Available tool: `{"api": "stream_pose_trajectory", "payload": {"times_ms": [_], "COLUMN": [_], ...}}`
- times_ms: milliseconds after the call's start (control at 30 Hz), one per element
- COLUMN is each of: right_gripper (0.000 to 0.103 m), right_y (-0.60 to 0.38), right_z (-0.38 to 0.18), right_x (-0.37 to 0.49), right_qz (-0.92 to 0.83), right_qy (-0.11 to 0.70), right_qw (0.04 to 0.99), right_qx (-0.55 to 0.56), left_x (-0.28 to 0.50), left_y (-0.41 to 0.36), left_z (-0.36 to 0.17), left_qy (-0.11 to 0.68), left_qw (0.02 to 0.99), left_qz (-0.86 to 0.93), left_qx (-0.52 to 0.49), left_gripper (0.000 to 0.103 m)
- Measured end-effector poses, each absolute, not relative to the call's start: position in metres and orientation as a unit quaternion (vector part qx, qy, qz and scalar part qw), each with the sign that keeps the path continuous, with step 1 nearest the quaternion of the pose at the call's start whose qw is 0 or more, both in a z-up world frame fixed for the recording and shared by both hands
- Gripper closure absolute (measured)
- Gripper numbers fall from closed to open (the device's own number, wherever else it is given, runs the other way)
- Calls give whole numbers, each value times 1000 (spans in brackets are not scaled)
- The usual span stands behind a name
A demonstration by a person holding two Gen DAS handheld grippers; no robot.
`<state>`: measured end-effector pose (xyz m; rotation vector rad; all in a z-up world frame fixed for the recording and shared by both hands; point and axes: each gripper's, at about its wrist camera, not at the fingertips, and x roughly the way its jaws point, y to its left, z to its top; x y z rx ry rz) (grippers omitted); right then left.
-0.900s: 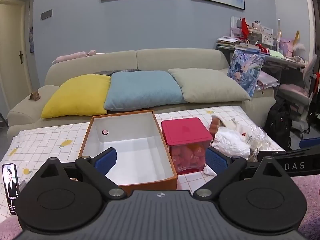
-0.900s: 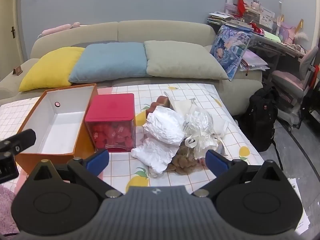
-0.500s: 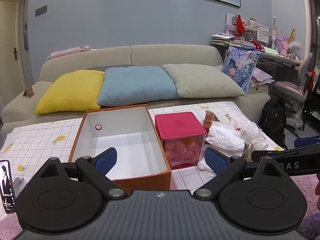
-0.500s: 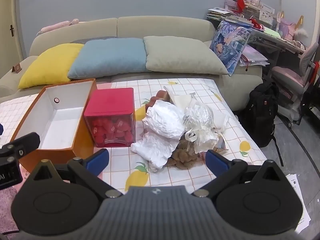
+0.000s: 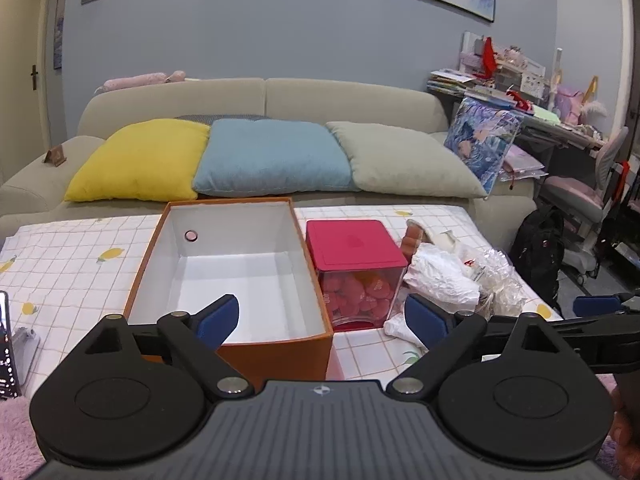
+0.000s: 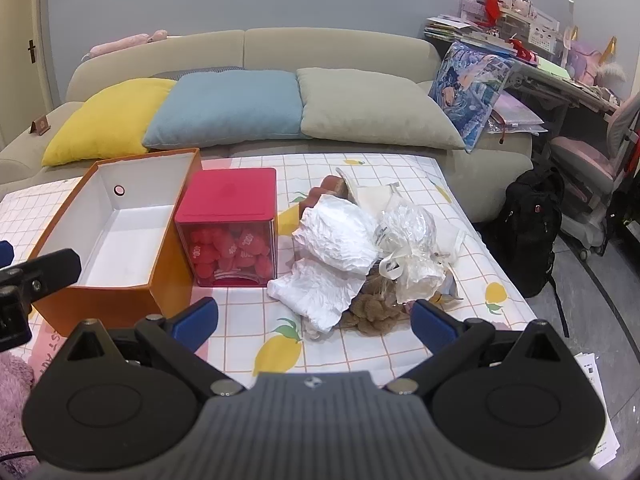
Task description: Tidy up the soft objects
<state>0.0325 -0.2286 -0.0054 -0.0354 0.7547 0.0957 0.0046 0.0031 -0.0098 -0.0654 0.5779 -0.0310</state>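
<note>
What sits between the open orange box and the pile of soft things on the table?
A clear container with a red lid, holding red pieces, stands between the orange box and the pile. Both wrist views show it.

Both wrist views sofaward, table [image 5: 72, 264] shared

A phone [image 5: 7, 344] at the near left is cut off by the picture's edge. White wrappers [image 6: 336, 240] cover most of a brown plush toy [image 6: 374, 308]. Desk clutter [image 6: 516, 12] at far right is too small to identify.

Left gripper [image 5: 322, 322], right gripper [image 6: 314, 320]: black ribbed body, 2 round discs, blue pads, silver screws.
</note>
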Motion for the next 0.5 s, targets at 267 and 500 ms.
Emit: {"api": "stream_pose_trajectory", "payload": {"times_ms": [267,500], "right_gripper": [3,3], "right_y": [-228,-227], "right_z": [-7,-7], "right_x": [33,33], "right_qz": [45,45], "right_qy": [369,368], "right_qw": [928,928], "right_qx": [-18,-18], "left_x": [4,4], "left_y": [3,2], "left_z": [-12,-11], "left_qy": [285,286], "left_qw": [958,957], "left_qz": [-23,-19], "left_qx": [-36,-34], "left_gripper": [0,0]}}
